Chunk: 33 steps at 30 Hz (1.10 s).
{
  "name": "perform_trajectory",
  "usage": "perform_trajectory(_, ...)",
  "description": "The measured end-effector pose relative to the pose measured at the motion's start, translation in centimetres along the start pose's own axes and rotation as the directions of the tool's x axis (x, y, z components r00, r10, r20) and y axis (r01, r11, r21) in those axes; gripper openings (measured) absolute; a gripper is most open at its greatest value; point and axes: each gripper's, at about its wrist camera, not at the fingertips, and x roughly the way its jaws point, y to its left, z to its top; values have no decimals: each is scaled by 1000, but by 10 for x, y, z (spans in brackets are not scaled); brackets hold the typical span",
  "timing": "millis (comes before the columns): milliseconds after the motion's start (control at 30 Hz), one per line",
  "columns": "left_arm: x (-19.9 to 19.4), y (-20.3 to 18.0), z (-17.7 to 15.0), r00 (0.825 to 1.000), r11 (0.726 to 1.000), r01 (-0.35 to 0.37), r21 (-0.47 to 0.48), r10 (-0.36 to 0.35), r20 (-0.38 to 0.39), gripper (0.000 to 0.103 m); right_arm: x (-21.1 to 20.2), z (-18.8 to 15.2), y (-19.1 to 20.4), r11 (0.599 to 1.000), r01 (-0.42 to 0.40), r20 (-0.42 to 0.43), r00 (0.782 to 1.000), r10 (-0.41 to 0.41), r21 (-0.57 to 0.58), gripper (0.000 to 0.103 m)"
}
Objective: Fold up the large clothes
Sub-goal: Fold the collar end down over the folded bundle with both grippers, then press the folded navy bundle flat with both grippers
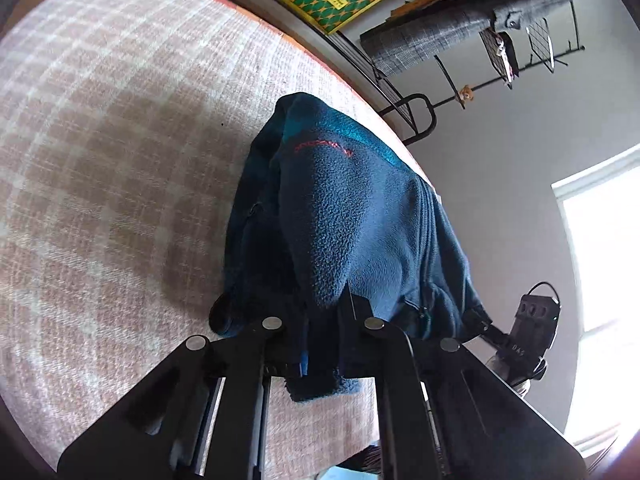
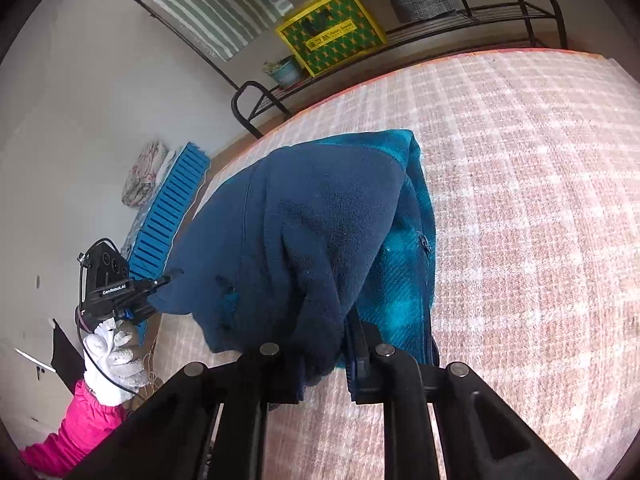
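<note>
You have one navy fleece jacket (image 1: 352, 216), bunched and draped over the checked bed (image 1: 120, 160), both tongs (image 1: 326, 334) (image 2: 344, 354) clamped on its hem.

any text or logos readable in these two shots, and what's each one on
"GenRobot.AI": white print on the left gripper body, in the right wrist view.
"DAS": faint letters on the right gripper body, in the left wrist view; could be partial.
Red embroidered word on the blue fleece jacket: too blurred to read.
Yellow label on the green and yellow box: characters too small to read.
</note>
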Motion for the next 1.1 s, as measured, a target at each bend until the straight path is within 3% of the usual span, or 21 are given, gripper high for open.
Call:
perform_trajectory(100, 7, 9, -17, 997, 997, -66, 27, 66, -27, 7, -14, -16, -9, 1000, 13, -7, 1000, -12, 4, 12)
perform_trajectory(167, 27, 22, -26, 992, 994, -109, 26, 111, -65, 7, 3, -32, -21, 998, 58, -55, 997, -57, 17, 11)
perform_trajectory(233, 38, 31, -28, 991, 992, -124, 11, 125, -54, 7, 25, -43, -30, 994, 106, -93, 990, -103, 23, 11)
perform_trajectory(400, 36, 13, -31, 980, 974, -190, 127, 195, -28, 11, 44, -40, -21, 985, 170, -108, 979, -174, -39, 12)
perform_trajectory(467, 28, 7, -32, 977, 969, -205, 140, 211, -30, 16, 37, -33, -14, 984, 166, -109, 979, -172, -60, 15)
perform_trajectory(500, 22, 4, -33, 976, 967, -210, 143, 217, -34, 19, 30, -30, -10, 983, 170, -106, 979, -177, -73, 24)
perform_trajectory(533, 14, 1, -34, 975, 966, -213, 149, 219, -27, 20, 22, -28, -6, 979, 182, -98, 977, -191, -89, 34)
perform_trajectory(567, 6, -1, -34, 975, 963, -216, 159, 221, -13, 20, 14, -25, -2, 973, 201, -88, 974, -211, -110, 36)
perform_trajectory(800, -40, -56, -2, 970, 937, -226, 265, 190, 154, 20, -41, 25, 39, 935, 292, 119, 955, -273, -199, 36)
perform_trajectory(967, -2, -109, 40, 944, 892, -299, 338, 224, 243, 20, 4, 73, 94, 931, 239, 168, 966, -199, -275, 30)
perform_trajectory(1100, 50, -124, 54, 938, 865, -331, 378, 259, 229, 20, 66, 91, 117, 933, 212, 132, 975, -180, -292, 24)
